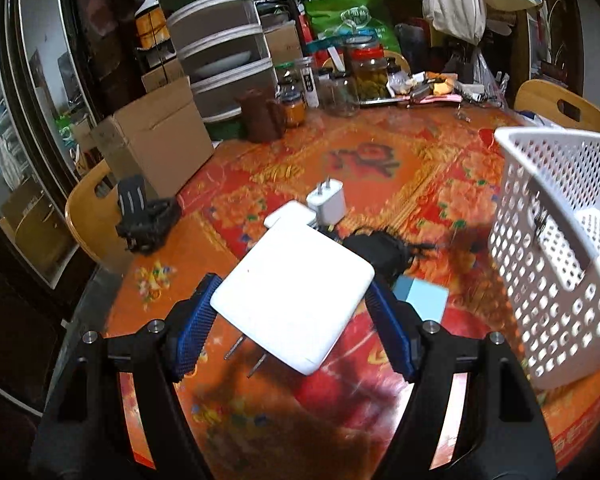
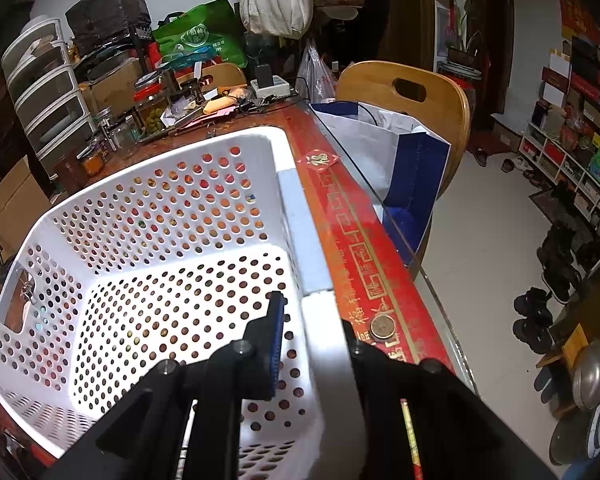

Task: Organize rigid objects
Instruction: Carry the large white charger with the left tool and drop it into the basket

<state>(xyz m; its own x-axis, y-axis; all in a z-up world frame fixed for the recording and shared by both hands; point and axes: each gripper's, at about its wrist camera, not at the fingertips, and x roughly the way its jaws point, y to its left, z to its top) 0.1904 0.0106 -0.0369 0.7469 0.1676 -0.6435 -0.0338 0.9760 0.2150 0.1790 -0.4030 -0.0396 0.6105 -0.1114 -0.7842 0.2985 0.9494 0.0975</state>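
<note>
**Clerk:** Read me the desk (image 1: 380, 152), left edge to right.

**Holder:** Item one, left edge: black folded stand (image 1: 146, 216), beside a cardboard box (image 1: 156, 140). Item two, middle: small white plug charger (image 1: 328, 202), prongs up, touching a white adapter (image 1: 290, 212). Just right of those, a black adapter with its cable (image 1: 380, 250), then a pale blue box (image 1: 424, 298). Item three, right edge: white perforated basket (image 1: 556, 248), nothing in it that I can see.

**Clerk:** And in your own keeping?

**Holder:** My left gripper (image 1: 292, 308) has its jaws closed on the large white power brick (image 1: 296, 292), lifted clear of the desk, tilted, two prongs hanging beneath. My right gripper (image 2: 312, 344) has its jaws clamped on the basket's near-right wall, one finger inside, one outside.

**Clerk:** Step in hand?

**Holder:** Carrying the brick to the basket, I judge. To do it well: keep the right hold steady so the basket cannot slide; raise the brick above the rim before crossing; mind the prongs do not catch the holes; lower it near the floor before letting go, not drop it.
</note>
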